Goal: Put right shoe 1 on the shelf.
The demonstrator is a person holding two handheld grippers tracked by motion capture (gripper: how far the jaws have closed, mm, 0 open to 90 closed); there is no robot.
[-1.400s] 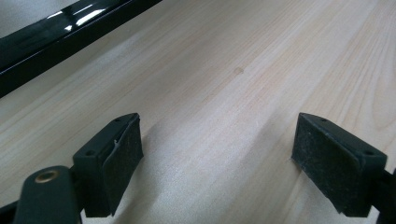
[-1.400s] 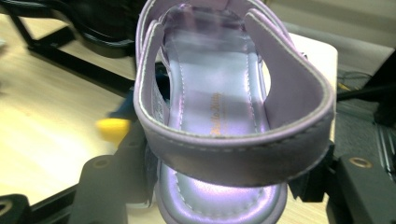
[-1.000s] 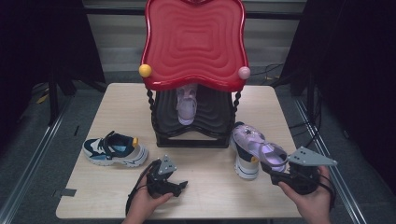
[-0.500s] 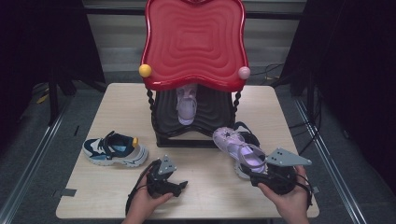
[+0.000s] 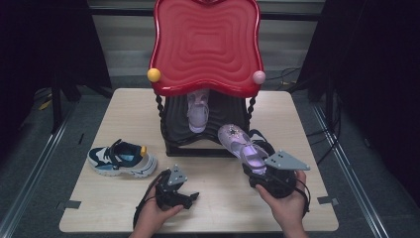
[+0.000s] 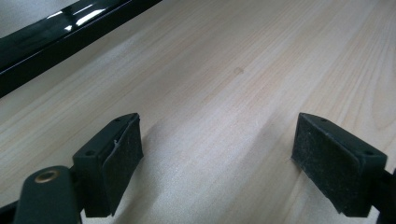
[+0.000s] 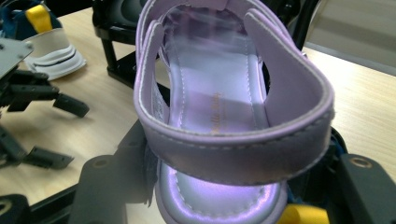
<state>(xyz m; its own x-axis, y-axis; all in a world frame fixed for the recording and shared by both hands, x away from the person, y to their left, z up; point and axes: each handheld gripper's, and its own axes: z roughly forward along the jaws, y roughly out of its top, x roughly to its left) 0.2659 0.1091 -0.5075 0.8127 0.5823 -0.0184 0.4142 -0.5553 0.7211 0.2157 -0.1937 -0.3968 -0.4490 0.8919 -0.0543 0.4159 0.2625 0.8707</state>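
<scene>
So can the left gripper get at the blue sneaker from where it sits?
Probably yes. The left gripper is open and holds nothing, and the blue sneaker lies apart on the table, with bare wood between them. The rack stands clear of that path.

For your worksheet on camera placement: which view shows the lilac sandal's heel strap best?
The right gripper view: the heel strap looms close between the right gripper jaws. The high view shows the lilac sandal small, toe toward the rack.
</scene>
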